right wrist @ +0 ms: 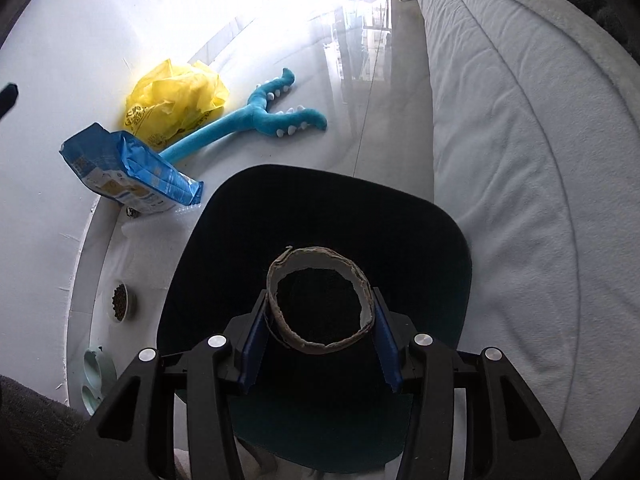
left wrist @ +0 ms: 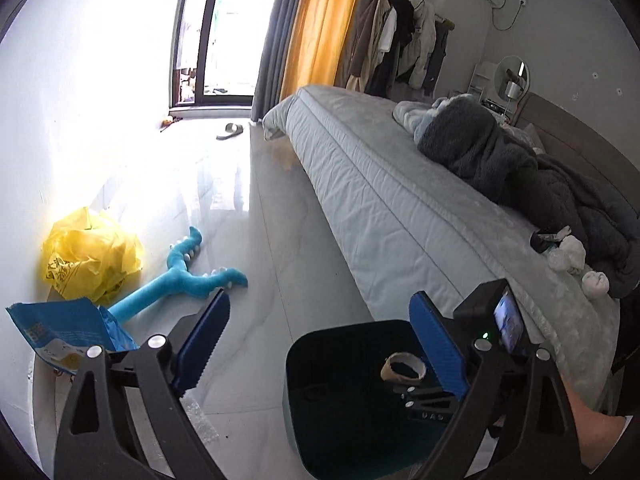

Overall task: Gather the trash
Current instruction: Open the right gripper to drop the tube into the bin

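On the bedroom floor point(right wrist: 360, 80), the right gripper point(right wrist: 320, 344) clenched a light, crushable cardboard tube point(right wrist: 320, 340) by its sides, low centre over the bin point(right wrist: 248, 216), while the left gripper point(left wrist: 320, 344) gaped empty.

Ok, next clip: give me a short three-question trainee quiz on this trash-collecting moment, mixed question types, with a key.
1. True or false: the right tongs are shut on the brown cardboard tube.
2. What sits directly below the tube? A) the dark open-topped bin B) the crumpled yellow plastic bag C) the grey quilted bed
3. Fill in: the left tongs are ____ and hold nothing.

Key: 1 true; 2 A; 3 open.
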The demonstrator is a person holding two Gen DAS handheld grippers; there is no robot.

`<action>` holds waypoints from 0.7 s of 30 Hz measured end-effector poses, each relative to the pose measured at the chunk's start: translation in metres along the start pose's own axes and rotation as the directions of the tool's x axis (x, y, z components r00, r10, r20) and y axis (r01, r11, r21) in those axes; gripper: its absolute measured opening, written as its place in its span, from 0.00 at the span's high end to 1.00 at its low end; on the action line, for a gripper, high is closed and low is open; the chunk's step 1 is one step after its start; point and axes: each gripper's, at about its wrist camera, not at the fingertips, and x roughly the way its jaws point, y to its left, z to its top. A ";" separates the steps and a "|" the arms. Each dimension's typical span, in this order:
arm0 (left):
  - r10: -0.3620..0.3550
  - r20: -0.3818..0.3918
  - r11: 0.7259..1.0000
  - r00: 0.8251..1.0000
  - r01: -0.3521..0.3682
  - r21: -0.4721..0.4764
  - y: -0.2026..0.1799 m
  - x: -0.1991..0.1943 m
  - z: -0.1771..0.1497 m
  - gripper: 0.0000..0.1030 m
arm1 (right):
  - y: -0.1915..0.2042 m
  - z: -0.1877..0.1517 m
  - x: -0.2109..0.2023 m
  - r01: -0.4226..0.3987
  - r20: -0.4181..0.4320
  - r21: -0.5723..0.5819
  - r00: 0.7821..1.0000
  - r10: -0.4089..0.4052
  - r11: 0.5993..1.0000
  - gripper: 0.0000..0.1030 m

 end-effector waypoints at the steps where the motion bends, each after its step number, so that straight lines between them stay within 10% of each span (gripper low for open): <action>1: 0.001 0.013 1.000 1.000 -0.001 0.002 -0.001 -0.003 0.003 0.09 | 0.001 -0.001 0.002 0.002 -0.009 -0.005 1.000 -0.002 1.000 0.52; 21: -0.029 0.112 0.998 0.993 0.035 -0.056 -0.016 -0.028 0.033 0.08 | 0.006 -0.021 0.020 0.067 -0.128 -0.077 0.989 -0.077 0.995 0.45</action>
